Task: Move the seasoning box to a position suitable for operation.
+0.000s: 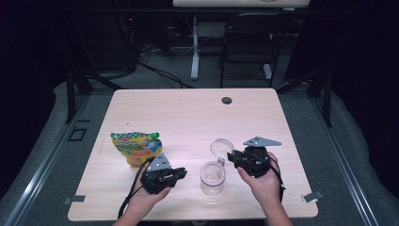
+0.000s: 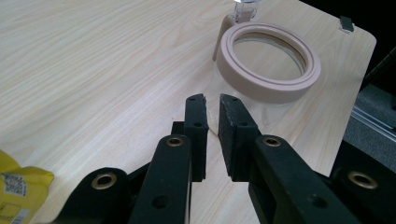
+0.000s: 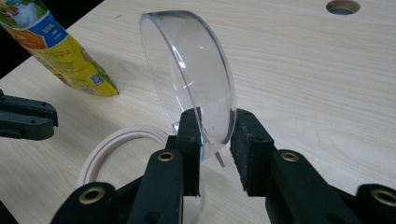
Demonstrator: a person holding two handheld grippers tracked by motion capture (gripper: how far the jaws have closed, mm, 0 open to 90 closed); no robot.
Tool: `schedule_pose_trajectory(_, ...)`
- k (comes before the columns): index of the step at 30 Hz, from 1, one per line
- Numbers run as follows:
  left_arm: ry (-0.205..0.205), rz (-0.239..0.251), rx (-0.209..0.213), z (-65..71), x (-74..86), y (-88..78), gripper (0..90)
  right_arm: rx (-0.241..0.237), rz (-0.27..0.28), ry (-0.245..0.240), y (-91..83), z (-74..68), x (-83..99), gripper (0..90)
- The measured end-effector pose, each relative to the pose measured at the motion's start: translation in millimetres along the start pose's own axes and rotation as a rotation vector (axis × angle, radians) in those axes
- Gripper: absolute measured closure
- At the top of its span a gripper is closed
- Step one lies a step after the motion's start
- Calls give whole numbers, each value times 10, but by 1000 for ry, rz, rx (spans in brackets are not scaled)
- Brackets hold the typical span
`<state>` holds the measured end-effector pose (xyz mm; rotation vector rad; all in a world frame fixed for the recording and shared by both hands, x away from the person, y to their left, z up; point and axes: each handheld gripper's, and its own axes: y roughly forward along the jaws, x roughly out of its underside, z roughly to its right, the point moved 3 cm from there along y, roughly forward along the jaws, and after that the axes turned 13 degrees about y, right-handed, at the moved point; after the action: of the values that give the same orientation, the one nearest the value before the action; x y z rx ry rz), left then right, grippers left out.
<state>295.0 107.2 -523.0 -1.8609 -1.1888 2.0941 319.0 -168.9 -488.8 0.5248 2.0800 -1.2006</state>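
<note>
Standing upright near the front edge of a pale wooden table, a clear glass jar with a beige rim ring is seen between the two hand-held grippers. Its round transparent hinged lid is raised on edge above the jar's far side, and the right gripper is set astride the lid's lower edge, one black jaw on each face; the left jaw is touching the plastic, while whether the other pad presses cannot be told. The left gripper is held low over the table just beside the jar, on its left in the high view, its jaws slightly apart with nothing between them. A yellow and green printed snack pouch is lying behind the left gripper, near the table's left side
</note>
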Motion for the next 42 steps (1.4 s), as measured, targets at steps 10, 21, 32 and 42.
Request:
schedule_pose_trajectory(10,-14,-5,-13,-33,47,-27,802,0,-14,-26,51,14,-46,760)
schedule_pose_trajectory(21,-30,-4,-41,-68,98,-95,754,-10,3,-45,98,26,-77,767)
schedule_pose_trajectory(32,-54,-27,-115,-247,287,-423,731,-7,-39,-64,-26,-50,-49,732)
schedule_pose_trajectory(42,-96,-25,-146,-433,441,-608,713,14,-80,-16,-182,-14,57,726)
